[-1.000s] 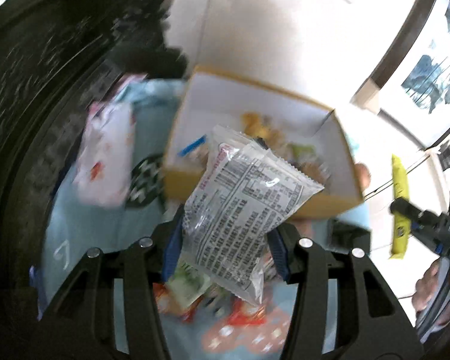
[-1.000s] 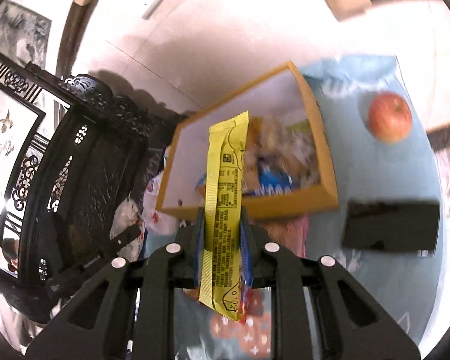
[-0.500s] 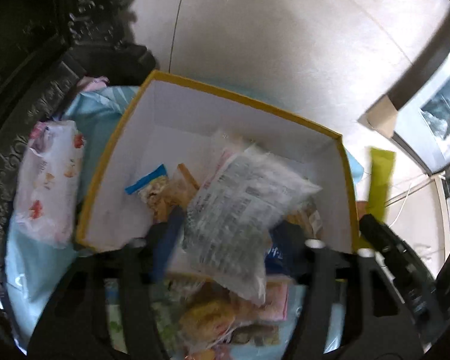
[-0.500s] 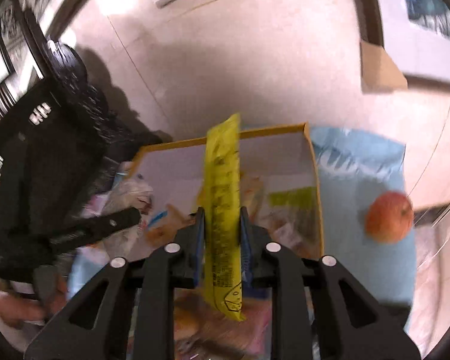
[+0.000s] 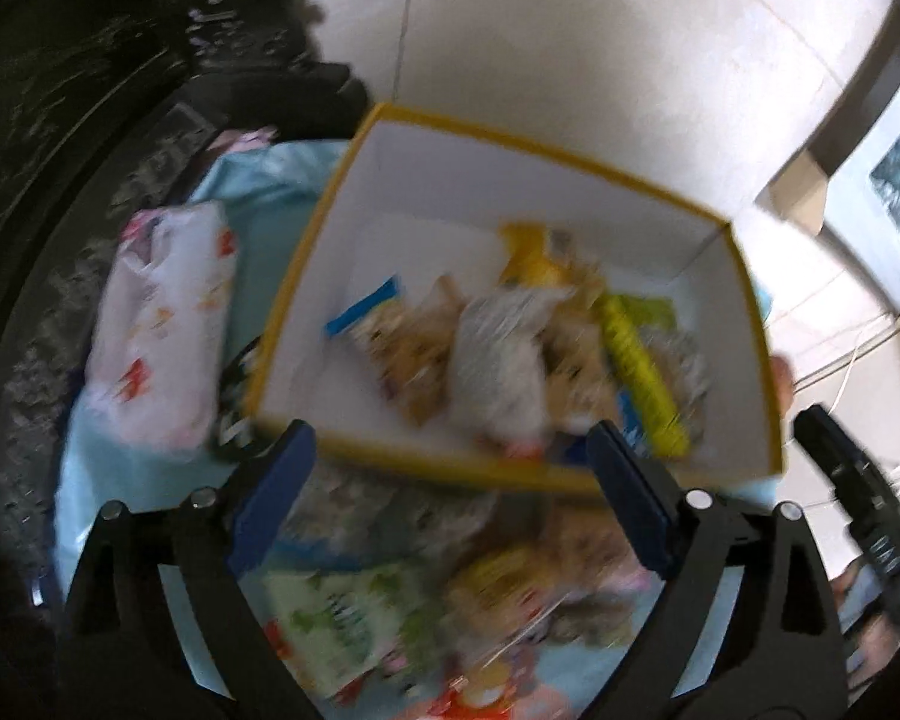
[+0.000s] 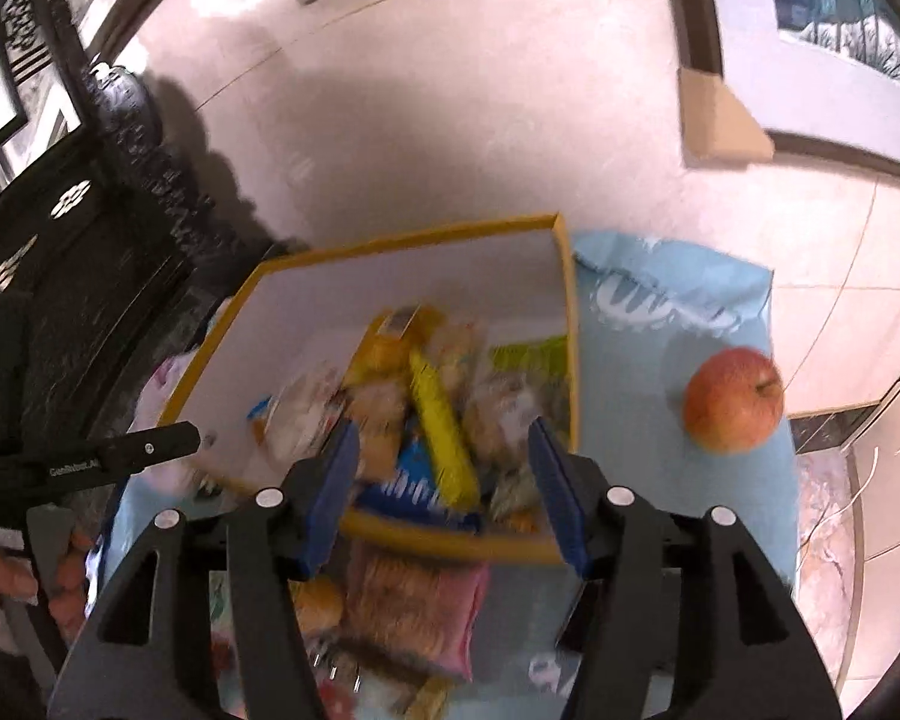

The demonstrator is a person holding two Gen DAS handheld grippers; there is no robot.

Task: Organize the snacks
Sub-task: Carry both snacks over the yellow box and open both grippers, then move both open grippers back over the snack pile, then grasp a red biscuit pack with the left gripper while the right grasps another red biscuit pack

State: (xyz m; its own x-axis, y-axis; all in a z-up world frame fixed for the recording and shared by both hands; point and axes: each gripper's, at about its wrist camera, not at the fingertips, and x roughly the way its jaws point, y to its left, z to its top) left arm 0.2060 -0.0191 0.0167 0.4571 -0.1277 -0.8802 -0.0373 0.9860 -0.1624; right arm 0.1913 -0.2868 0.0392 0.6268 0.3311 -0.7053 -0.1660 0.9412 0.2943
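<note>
A yellow-rimmed box with white walls (image 5: 390,192) (image 6: 402,267) holds several snack packets. A silver-white packet (image 5: 498,360) (image 6: 300,414) and a long yellow packet (image 5: 642,378) (image 6: 441,426) lie in it among the others. My left gripper (image 5: 450,492) is open and empty just in front of the box's near wall. My right gripper (image 6: 444,480) is open and empty over the box's near edge. More packets lie on the blue cloth in front of the box: a green one (image 5: 336,618) and a pink one (image 6: 414,612). The views are blurred.
A white pack with red prints (image 5: 162,324) lies left of the box. A red apple (image 6: 732,399) sits on the blue cloth (image 6: 678,300) to the right. Dark carved furniture (image 6: 60,276) stands at the left. The table's edges drop to a tiled floor.
Both grippers have opened. The silver-white packet left my left gripper and the yellow packet left my right gripper; both now lie in the box.
</note>
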